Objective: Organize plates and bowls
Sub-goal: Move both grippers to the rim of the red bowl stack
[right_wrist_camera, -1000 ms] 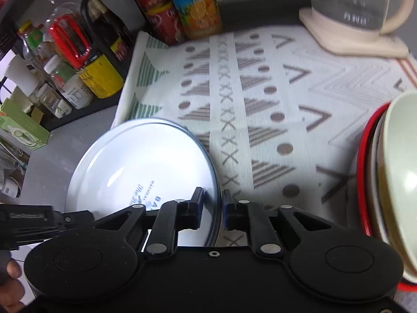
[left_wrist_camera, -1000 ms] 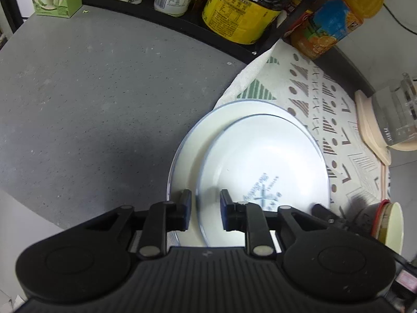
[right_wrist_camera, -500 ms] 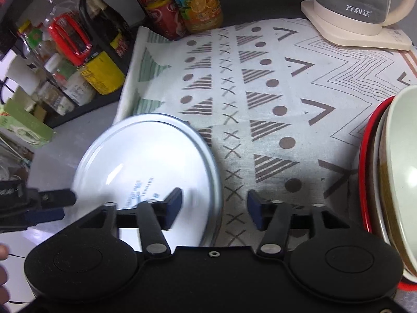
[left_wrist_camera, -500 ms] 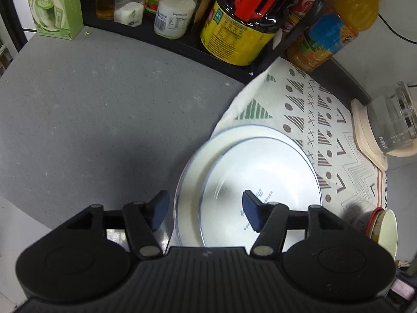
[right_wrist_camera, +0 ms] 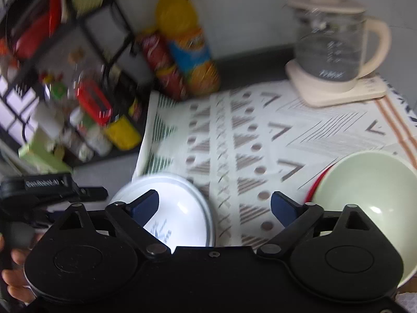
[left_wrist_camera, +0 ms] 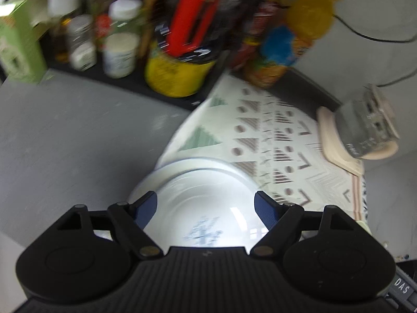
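A white plate [left_wrist_camera: 203, 208] with a blue mark lies on a second, wider white plate [left_wrist_camera: 146, 185], half on the patterned mat. My left gripper [left_wrist_camera: 206, 208] hangs above them, its jaws opening and nothing between them. In the right wrist view the same plate stack [right_wrist_camera: 182, 208] lies below my right gripper [right_wrist_camera: 215, 206], whose jaws are opening wide and empty. A pale green bowl [right_wrist_camera: 365, 195] sits in a red-rimmed dish [right_wrist_camera: 316, 185] at the right. The left gripper's body [right_wrist_camera: 52, 190] and a hand [right_wrist_camera: 15, 274] show at the left edge.
A black rack [left_wrist_camera: 182, 39] of bottles, jars and a yellow tin stands behind the grey counter [left_wrist_camera: 65, 135]. An orange juice bottle [right_wrist_camera: 187, 49] and a red can [right_wrist_camera: 161, 65] stand at the mat's back edge. A glass kettle [right_wrist_camera: 333, 49] on a cream base sits back right.
Both grippers let go of the top plate, opened wide and rose away from it. The plate now rests on the wider plate below.
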`<state>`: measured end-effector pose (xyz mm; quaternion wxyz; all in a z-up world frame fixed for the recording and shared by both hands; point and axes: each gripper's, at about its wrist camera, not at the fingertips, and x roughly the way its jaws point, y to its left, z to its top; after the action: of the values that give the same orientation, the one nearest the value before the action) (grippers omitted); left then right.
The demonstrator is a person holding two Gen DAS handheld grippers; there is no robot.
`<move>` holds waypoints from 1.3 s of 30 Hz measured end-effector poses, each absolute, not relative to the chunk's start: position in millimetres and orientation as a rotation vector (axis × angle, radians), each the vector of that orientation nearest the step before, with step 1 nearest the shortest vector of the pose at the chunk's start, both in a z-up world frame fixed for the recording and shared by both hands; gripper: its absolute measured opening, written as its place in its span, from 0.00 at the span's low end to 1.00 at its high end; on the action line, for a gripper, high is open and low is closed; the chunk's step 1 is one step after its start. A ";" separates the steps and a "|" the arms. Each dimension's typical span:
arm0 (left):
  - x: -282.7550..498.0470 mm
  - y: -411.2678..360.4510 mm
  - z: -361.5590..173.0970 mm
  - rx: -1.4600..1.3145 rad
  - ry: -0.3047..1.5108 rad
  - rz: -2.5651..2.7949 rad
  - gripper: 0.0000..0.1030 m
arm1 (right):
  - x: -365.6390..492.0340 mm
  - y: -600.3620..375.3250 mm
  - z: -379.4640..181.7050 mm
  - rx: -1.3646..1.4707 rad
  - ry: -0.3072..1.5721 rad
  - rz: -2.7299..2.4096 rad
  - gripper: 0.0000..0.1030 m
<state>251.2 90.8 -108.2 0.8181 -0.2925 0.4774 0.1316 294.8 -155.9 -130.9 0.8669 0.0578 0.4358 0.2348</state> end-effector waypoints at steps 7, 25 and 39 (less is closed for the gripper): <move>277.3 53.2 -82.6 -0.484 0.968 0.210 0.83 | 299.4 -198.0 -108.5 0.179 0.854 0.390 0.95; 329.6 -40.2 -87.8 -0.366 1.051 -0.074 0.83 | 298.0 -294.6 -112.7 0.385 0.793 0.114 0.99; 351.9 -82.7 -112.5 -0.325 1.129 -0.200 0.83 | 284.1 -343.0 -138.4 0.489 0.828 -0.036 0.99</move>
<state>351.9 -82.7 -112.5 0.8276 -0.1532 0.5318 -0.0940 284.1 -343.0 -138.4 0.8864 0.2353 0.3982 -0.0175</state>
